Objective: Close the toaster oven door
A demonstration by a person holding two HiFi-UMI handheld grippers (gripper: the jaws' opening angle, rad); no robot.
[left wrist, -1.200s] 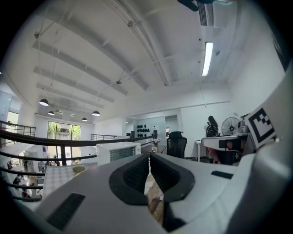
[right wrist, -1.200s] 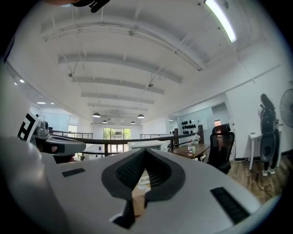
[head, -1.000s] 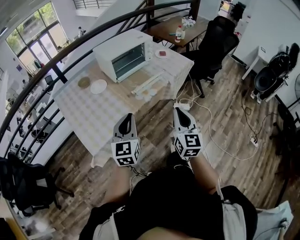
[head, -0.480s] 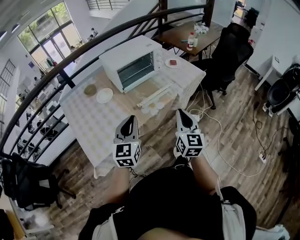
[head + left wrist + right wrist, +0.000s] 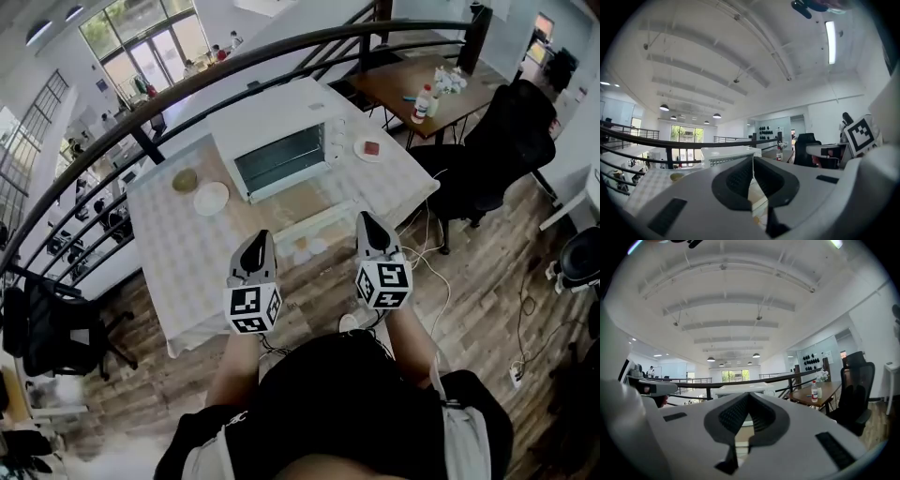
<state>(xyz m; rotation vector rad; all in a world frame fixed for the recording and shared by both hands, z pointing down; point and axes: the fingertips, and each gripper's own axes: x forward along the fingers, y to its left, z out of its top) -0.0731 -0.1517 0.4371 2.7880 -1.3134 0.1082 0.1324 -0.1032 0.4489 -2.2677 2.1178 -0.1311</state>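
Note:
The white toaster oven (image 5: 279,150) stands on the checked table (image 5: 197,272), its dark front with rack lines facing me. A flat white-framed panel (image 5: 314,225) lies in front of it and looks like the door folded down. My left gripper (image 5: 254,246) and right gripper (image 5: 368,223) are held side by side over the table's near edge, short of the oven. Both are shut with nothing between the jaws. The oven (image 5: 723,155) shows beyond the closed left gripper (image 5: 752,159), and the oven (image 5: 740,389) also sits behind the closed right gripper (image 5: 749,394).
A white plate (image 5: 211,198) and a small bowl (image 5: 185,179) lie left of the oven, a small plate (image 5: 372,148) to its right. A black railing (image 5: 234,66) curves behind the table. A black chair (image 5: 497,141) and a brown table with a bottle (image 5: 424,101) stand at right.
The view has swung and closed in on the table; the oven now sits nearer and more central. Both grippers stay shut, side by side.

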